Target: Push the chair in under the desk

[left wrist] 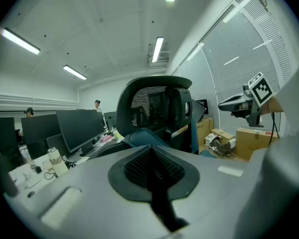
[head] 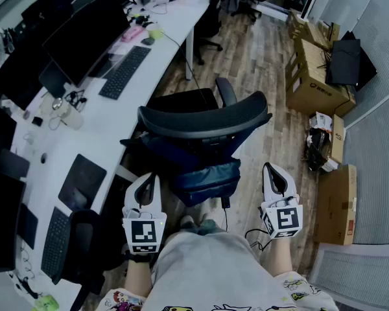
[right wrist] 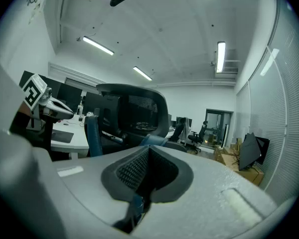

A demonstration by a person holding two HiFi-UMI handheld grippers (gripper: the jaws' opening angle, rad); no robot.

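A black mesh-backed office chair (head: 204,125) stands on the wood floor, its backrest toward me and its seat facing the long white desk (head: 110,118) at the left. It sits out from the desk edge. My left gripper (head: 145,181) is shut and empty, short of the chair's left side. My right gripper (head: 275,172) is also shut and empty, off the chair's right side; neither touches the chair. The chair back (left wrist: 154,111) fills the middle of the left gripper view beyond the closed left gripper (left wrist: 152,166). It also stands ahead of the closed right gripper (right wrist: 147,171).
Monitors (head: 84,31) and keyboards (head: 124,71) cover the desk. A second black chair (head: 84,241) stands at the lower left. Cardboard boxes (head: 314,83) and a flat box (head: 337,203) line the right wall. A blue bag (head: 204,177) hangs low behind the chair.
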